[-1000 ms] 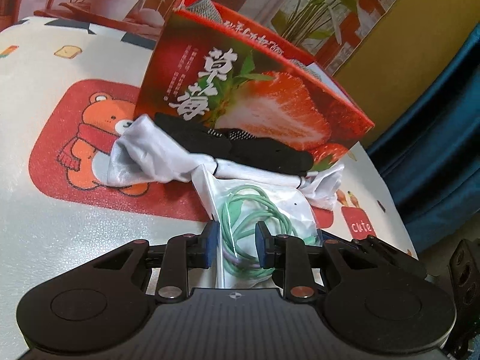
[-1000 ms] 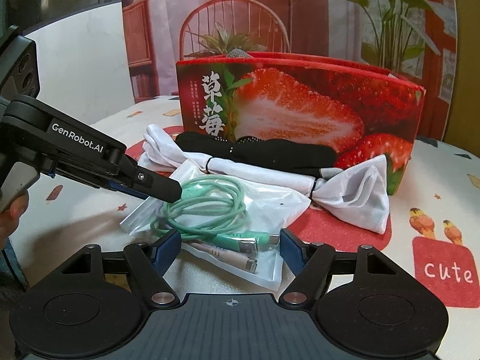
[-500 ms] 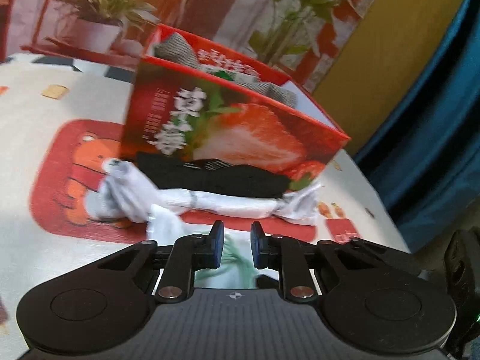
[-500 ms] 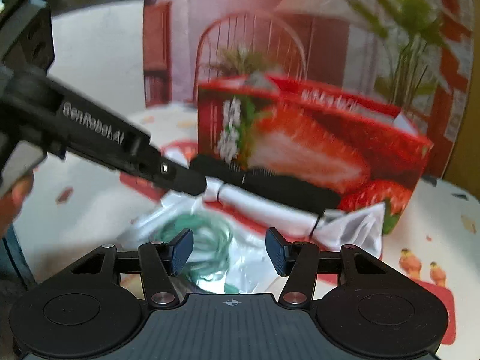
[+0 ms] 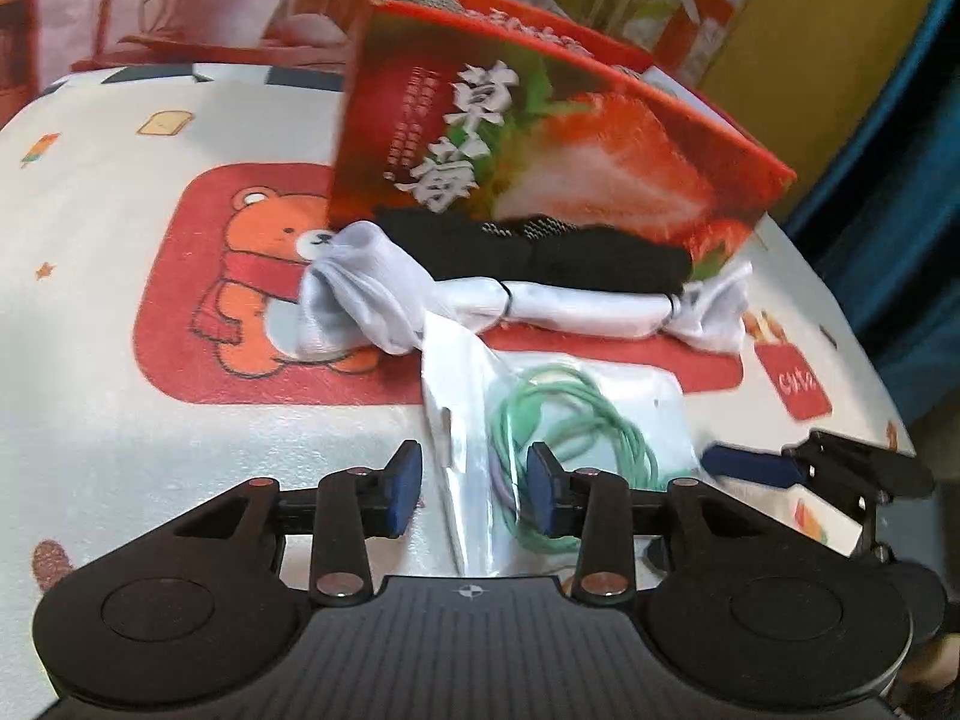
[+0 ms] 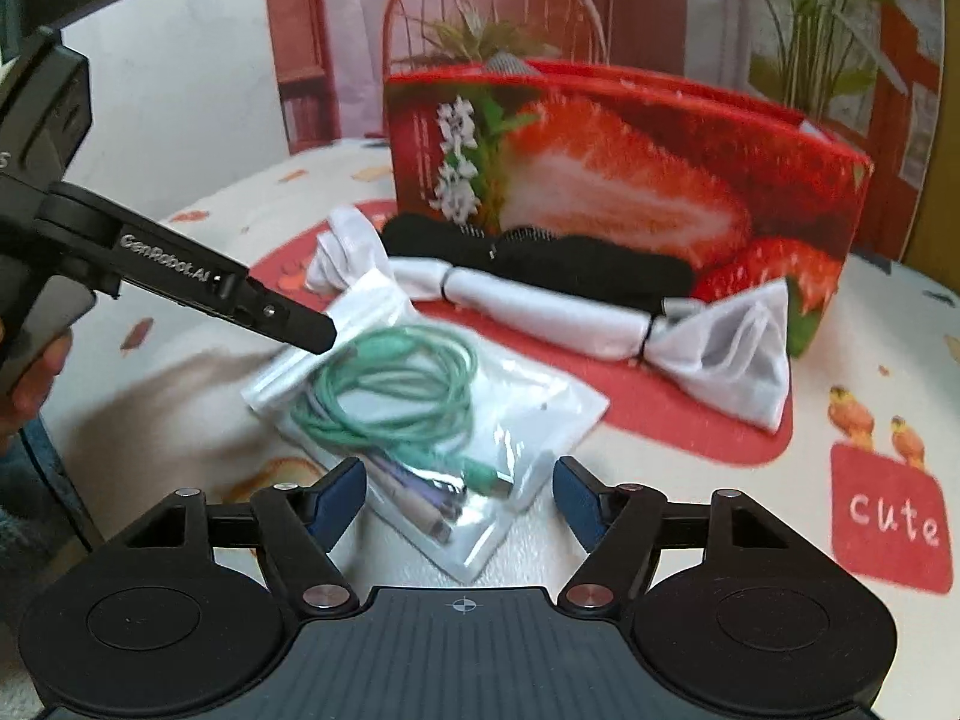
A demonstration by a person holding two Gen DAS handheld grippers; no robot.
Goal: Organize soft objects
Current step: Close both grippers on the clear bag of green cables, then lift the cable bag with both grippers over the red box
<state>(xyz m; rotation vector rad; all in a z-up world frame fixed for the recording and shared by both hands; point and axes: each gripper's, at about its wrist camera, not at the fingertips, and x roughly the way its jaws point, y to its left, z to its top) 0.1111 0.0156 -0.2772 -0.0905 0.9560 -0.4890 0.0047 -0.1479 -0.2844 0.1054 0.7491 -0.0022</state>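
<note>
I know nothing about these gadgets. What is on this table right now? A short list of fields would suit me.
surface: tablecloth printed with a cartoon bear
container: red strawberry box, upright at the back, something grey poking out on top
soft items: white tied cloth and black cloth, lying in front of the box
bagged item: clear bag holding a green coiled cable
left gripper: open, jaws astride the bag's edge, just opened further
right gripper: open, jaws either side of the bag's near corner, just opened further

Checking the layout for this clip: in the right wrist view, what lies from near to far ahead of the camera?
Bagged green cable → tied white cloth → black cloth → strawberry box.
</note>
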